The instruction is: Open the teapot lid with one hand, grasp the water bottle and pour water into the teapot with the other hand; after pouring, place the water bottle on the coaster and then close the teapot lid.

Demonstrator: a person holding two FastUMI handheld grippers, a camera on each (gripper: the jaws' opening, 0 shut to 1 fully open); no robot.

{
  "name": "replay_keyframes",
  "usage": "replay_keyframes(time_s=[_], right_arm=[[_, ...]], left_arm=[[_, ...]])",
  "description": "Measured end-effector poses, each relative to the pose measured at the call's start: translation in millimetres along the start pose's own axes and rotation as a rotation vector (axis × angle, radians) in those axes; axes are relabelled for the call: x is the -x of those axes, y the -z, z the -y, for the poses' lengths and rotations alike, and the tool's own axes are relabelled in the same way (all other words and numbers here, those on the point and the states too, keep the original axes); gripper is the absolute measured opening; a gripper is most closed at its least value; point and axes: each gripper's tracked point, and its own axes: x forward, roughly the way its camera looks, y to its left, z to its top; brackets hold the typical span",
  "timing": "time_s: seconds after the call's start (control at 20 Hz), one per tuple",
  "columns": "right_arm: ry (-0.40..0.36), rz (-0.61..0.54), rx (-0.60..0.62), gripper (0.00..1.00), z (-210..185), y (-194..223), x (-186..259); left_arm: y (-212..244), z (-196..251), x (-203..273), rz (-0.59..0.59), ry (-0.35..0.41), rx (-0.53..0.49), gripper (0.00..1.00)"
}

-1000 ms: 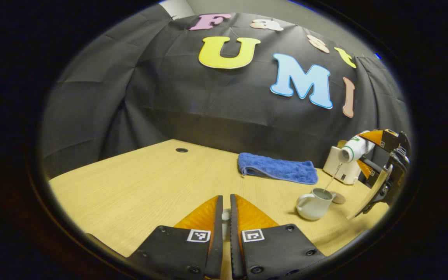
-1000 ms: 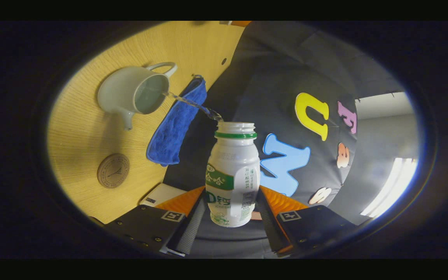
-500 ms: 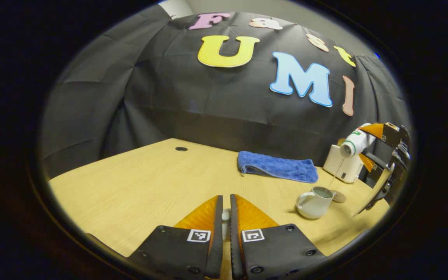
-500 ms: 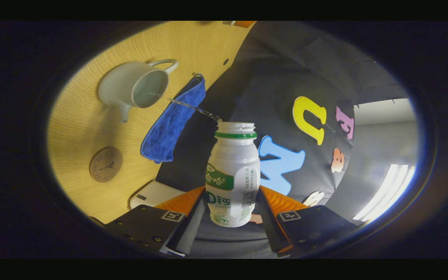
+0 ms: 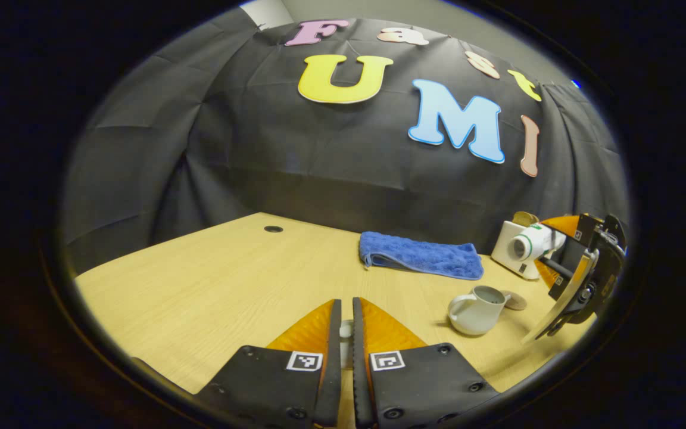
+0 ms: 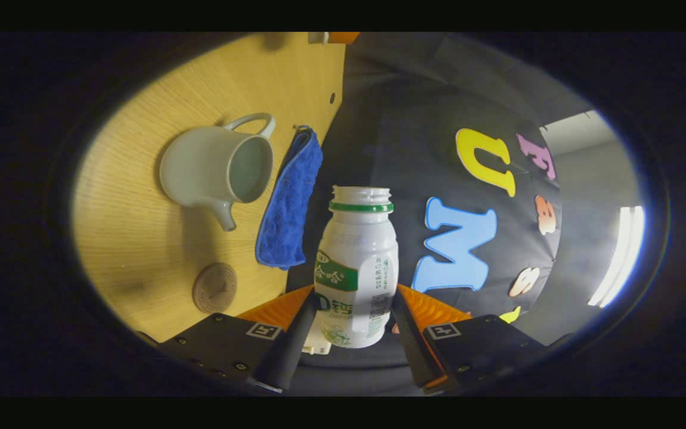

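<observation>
The open white teapot (image 5: 475, 310) stands on the table at the right with water inside; in the right gripper view the teapot (image 6: 218, 170) appears sideways, its lid off. My right gripper (image 6: 355, 290) is shut on the white water bottle (image 6: 358, 268), which is uncapped. In the left gripper view the water bottle (image 5: 530, 243) lies roughly level, up and to the right of the teapot, with no water running from it. A round brown coaster (image 5: 514, 300) lies just right of the teapot. My left gripper (image 5: 346, 301) is shut on a small white piece, the teapot lid (image 5: 346, 329).
A folded blue cloth (image 5: 417, 256) lies behind the teapot near the wall. A white box (image 5: 510, 253) sits at the far right behind the bottle. The wooden table (image 5: 218, 280) has a small cable hole (image 5: 273, 229) at the back left.
The stream of water from the bottle into the teapot has stopped. My right gripper has tipped the bottle back toward level and come down a little. The left gripper has held still.
</observation>
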Motion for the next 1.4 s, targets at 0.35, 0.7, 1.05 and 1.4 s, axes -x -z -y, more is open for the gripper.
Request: replay_keyframes(time_s=[0.35,0.7,1.05,1.4], right_arm=[[-0.060,-0.025,-0.246,0.73,-25.6,-4.3,8.1],[-0.080,-0.041,-0.425,0.73,-24.2,1.2,13.0],[-0.063,-0.067,-0.649,0.73,-8.6,13.8,17.8],[-0.044,-0.107,-0.821,0.73,-2.0,42.8,20.6]], left_arm=[[-11.5,21.4,3.9,0.012,0.029,-0.049,0.19],[-28.5,45.5,9.4,0.039,0.052,-0.089,0.19],[-42.1,69.1,9.0,0.055,0.079,-0.119,0.19],[-49.7,98.8,-1.2,0.055,0.111,-0.147,0.19]])
